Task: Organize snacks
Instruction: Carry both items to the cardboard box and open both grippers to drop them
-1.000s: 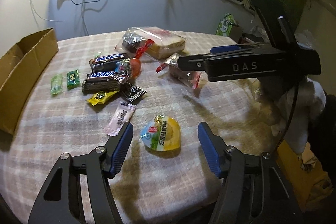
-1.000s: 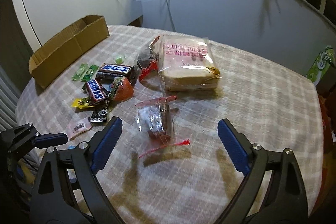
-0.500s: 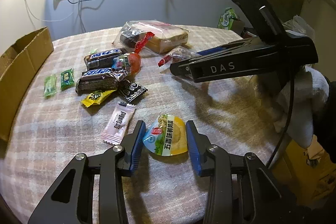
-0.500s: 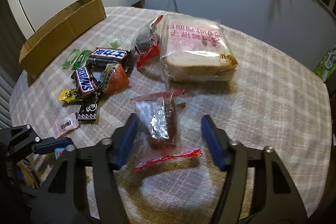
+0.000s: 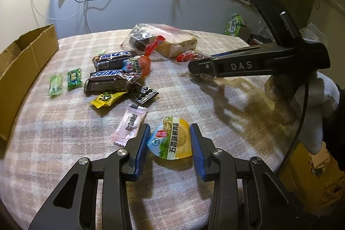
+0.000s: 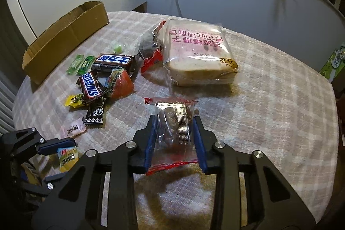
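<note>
My left gripper is shut on a yellow and blue snack cup that rests on the round table's checked cloth. My right gripper is shut on a clear packet with red ends and a dark cake inside. The left gripper also shows at the lower left of the right wrist view, with the cup between its blue pads. The right gripper shows side-on in the left wrist view.
A pile of Snickers bars, an orange-red pack, green candies, yellow, black and pink sachets lies left of centre. A bagged bread loaf lies at the back. An open cardboard box stands at the left edge.
Both grippers have closed from wide open: the left around the snack cup, the right around the clear cake packet. Both moved forward a little over their items.
</note>
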`<control>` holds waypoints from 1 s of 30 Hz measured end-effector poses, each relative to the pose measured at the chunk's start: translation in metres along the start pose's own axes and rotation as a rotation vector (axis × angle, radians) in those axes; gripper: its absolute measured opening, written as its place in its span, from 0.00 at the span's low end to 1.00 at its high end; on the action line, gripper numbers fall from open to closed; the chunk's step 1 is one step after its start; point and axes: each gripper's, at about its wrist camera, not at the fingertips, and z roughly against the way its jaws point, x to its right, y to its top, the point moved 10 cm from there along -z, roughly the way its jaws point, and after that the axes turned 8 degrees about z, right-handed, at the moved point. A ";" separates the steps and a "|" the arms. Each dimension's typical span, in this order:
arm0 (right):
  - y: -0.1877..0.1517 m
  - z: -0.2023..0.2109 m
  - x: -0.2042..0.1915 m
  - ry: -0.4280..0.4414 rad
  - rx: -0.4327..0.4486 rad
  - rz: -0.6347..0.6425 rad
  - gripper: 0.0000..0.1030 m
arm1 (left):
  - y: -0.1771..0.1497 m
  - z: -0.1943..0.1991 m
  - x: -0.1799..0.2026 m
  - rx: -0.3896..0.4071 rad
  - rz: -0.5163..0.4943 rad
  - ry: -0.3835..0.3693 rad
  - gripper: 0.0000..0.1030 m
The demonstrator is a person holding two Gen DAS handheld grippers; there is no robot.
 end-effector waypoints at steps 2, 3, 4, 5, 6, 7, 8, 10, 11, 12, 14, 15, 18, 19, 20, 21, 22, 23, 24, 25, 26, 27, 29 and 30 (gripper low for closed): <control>0.000 0.002 0.000 -0.003 0.002 -0.004 0.33 | 0.002 0.004 -0.002 0.010 0.006 -0.002 0.35; 0.001 0.004 -0.001 -0.001 0.007 -0.005 0.33 | 0.005 0.007 -0.004 0.019 0.009 0.000 0.35; 0.003 0.007 -0.002 0.001 0.013 -0.003 0.33 | 0.006 0.009 -0.005 0.026 0.011 0.002 0.35; 0.005 0.010 -0.004 0.000 0.021 0.000 0.33 | 0.008 0.012 -0.007 0.035 0.012 0.003 0.35; 0.008 0.013 -0.005 -0.002 0.029 0.003 0.33 | 0.011 0.015 -0.009 0.043 0.015 0.004 0.35; 0.013 0.018 -0.006 -0.002 0.042 0.007 0.33 | 0.014 0.019 -0.012 0.054 0.018 0.005 0.35; 0.016 0.022 -0.008 0.000 0.051 0.011 0.33 | 0.017 0.022 -0.015 0.061 0.020 0.008 0.35; 0.027 0.029 -0.015 0.007 0.071 0.022 0.33 | 0.023 0.030 -0.024 0.087 0.024 0.023 0.35; 0.034 0.031 -0.019 0.012 0.080 0.030 0.33 | 0.028 0.035 -0.030 0.100 0.031 0.031 0.35; 0.041 0.034 -0.024 0.017 0.090 0.040 0.33 | 0.032 0.040 -0.036 0.113 0.040 0.037 0.35; 0.053 0.037 -0.035 0.023 0.105 0.056 0.33 | 0.038 0.047 -0.047 0.134 0.057 0.047 0.35; 0.059 0.037 -0.040 0.027 0.112 0.066 0.33 | 0.042 0.052 -0.054 0.146 0.064 0.057 0.35; 0.082 0.038 -0.058 0.043 0.133 0.095 0.33 | 0.052 0.066 -0.078 0.180 0.090 0.093 0.35; 0.091 0.037 -0.066 0.050 0.142 0.108 0.33 | 0.056 0.071 -0.088 0.192 0.100 0.106 0.35; 0.097 0.037 -0.071 0.053 0.149 0.116 0.33 | 0.059 0.075 -0.097 0.200 0.107 0.119 0.35; 0.103 0.036 -0.076 0.057 0.155 0.124 0.33 | 0.063 0.080 -0.109 0.212 0.115 0.138 0.35; 0.111 0.035 -0.084 0.065 0.161 0.134 0.33 | 0.065 0.083 -0.116 0.220 0.121 0.152 0.35; 0.117 0.033 -0.089 0.072 0.165 0.138 0.33 | 0.069 0.087 -0.128 0.229 0.134 0.167 0.35; 0.122 0.032 -0.094 0.078 0.168 0.142 0.33 | 0.070 0.091 -0.135 0.234 0.144 0.175 0.35; 0.131 0.029 -0.103 0.089 0.170 0.151 0.33 | 0.074 0.095 -0.145 0.241 0.157 0.184 0.35; 0.138 0.027 -0.110 0.097 0.172 0.161 0.33 | 0.076 0.098 -0.153 0.248 0.163 0.196 0.35; 0.141 0.025 -0.115 0.101 0.175 0.167 0.33 | 0.079 0.103 -0.163 0.259 0.170 0.214 0.35; 0.153 0.020 -0.131 0.118 0.179 0.186 0.33 | 0.082 0.108 -0.175 0.271 0.180 0.232 0.35; 0.161 0.016 -0.140 0.130 0.180 0.198 0.33 | 0.082 0.111 -0.182 0.276 0.184 0.243 0.35</control>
